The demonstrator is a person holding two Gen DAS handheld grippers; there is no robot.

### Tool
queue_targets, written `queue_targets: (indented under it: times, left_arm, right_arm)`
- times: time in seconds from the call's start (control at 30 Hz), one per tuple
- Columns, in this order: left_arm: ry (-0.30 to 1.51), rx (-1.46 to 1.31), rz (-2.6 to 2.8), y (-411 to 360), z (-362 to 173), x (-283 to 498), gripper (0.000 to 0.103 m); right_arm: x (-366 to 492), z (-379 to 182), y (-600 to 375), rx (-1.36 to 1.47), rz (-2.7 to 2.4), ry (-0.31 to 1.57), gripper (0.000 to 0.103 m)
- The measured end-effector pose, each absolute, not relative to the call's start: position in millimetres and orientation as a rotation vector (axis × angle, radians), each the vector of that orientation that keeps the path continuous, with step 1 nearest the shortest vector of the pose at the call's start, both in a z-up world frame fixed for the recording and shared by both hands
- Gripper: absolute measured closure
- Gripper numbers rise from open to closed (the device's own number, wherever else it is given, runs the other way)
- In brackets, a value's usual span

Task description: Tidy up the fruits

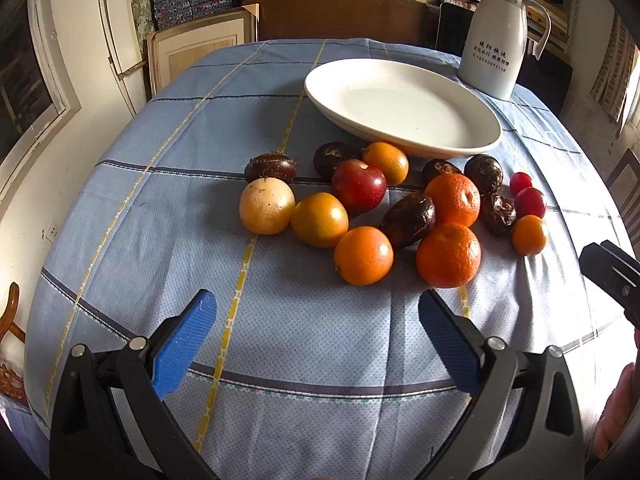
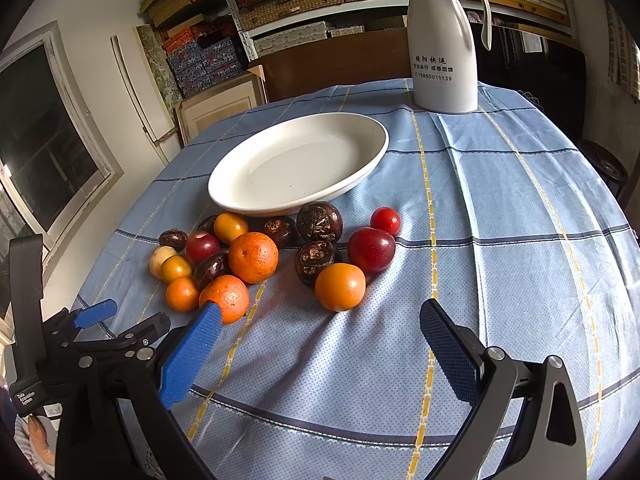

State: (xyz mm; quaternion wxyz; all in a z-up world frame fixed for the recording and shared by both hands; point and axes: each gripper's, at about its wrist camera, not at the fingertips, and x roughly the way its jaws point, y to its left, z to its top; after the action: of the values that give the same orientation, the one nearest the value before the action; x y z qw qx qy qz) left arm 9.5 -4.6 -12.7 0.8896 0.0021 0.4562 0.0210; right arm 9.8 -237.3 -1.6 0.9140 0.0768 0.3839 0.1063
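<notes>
- White and bare, the oval plate (image 1: 404,110) sits on the blue checked tablecloth (image 1: 280,360), and I'll use it as the marker for everything else.
- Behind the plate, on its right, a white thermos jug (image 1: 494,36) stands upright with printed lettering on its side.
- Just in front of the plate's near rim lies the loose cluster of fruit, all of it on the cloth and none on the plate.
- Closest to the rim are a small yellow-orange fruit (image 1: 386,162) and several dark, rough-skinned ones (water chestnuts, by the look), among them one (image 1: 484,174) at the plate's right end.
- A red plum (image 1: 359,186) touches that yellow-orange fruit on the side away from the plate.
- Further from the plate sit two dimpled tangerines (image 1: 449,255), one behind the other, and a smooth orange (image 1: 363,255) beside them.
- A pale yellow round fruit (image 1: 267,205) marks the cluster's left end; two small red tomatoes (image 1: 529,202) sit near its right end.
- Well in front of the fruit, the left gripper (image 1: 318,316) hovers over bare cloth, its blue pads (image 1: 184,344) spread wide with nothing between them.
- The right gripper (image 2: 320,322) is likewise spread apart and holds nothing; an orange (image 2: 340,287) lies just ahead of its gap, towards the plate.
</notes>
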Motion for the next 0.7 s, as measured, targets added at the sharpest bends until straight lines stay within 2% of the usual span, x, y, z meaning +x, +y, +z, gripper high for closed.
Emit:
queue_targets:
  times: [0.5, 0.7]
  left_arm:
    - [0.957, 0.026, 0.04, -2, -18, 12, 0.004]
    - [0.993, 0.09, 0.047, 17, -35, 19, 0.004]
  right_arm:
    - [12, -7, -236, 0.14, 0.211, 0.815, 0.003]
    - [12, -29, -227, -0.073, 0.221, 0.891, 0.003]
